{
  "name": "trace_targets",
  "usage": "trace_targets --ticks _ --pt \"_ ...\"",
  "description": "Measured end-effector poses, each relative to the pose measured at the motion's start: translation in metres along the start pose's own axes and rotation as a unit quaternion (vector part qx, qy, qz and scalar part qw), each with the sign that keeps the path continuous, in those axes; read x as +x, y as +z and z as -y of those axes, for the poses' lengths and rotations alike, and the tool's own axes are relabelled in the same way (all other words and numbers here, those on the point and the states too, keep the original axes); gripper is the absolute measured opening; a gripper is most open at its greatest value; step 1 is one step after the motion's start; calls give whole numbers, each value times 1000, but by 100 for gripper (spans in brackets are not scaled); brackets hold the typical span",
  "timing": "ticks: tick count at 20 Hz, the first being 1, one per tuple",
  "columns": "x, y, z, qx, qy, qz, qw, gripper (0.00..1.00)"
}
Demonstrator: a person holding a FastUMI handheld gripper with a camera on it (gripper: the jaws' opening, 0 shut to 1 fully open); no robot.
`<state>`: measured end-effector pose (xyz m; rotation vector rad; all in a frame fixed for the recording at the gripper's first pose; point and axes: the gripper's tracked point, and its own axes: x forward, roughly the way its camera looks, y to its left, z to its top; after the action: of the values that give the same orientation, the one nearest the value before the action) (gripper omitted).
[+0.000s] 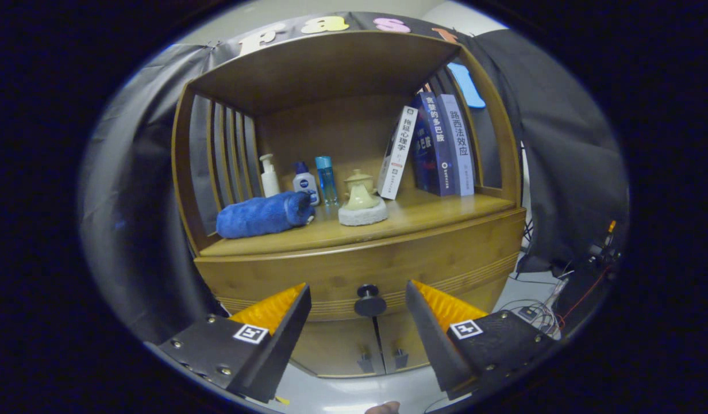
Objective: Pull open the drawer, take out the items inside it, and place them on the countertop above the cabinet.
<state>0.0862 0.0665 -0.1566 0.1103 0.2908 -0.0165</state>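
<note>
A wooden cabinet stands ahead of me, its drawer (308,275) pushed in flush under the countertop (434,214). A round dark knob (369,301) sticks out of the drawer front. My gripper (358,290) is open, its fingertips on either side of the knob and a little short of it, touching nothing. What lies inside the drawer is hidden.
On the countertop lie a rolled blue towel (264,215), three small bottles (306,183), a pale lidded pot on a white pad (362,200) and leaning books (437,146). Two small doors (383,345) sit under the drawer. Cables (538,307) trail on the floor at right.
</note>
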Motion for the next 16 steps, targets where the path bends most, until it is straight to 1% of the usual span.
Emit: trace_targets --ticks 3,7,11,14,16 --pt "-27 22 -3 -11 10 3 1000 99" --pt "-69 62 -12 -34 26 44 998 99" --pt "-113 97 -10 -68 17 83 994 99" --pt "-145 103 -12 -49 32 88 994 99" --pt "-158 107 -6 -43 34 91 994 99"
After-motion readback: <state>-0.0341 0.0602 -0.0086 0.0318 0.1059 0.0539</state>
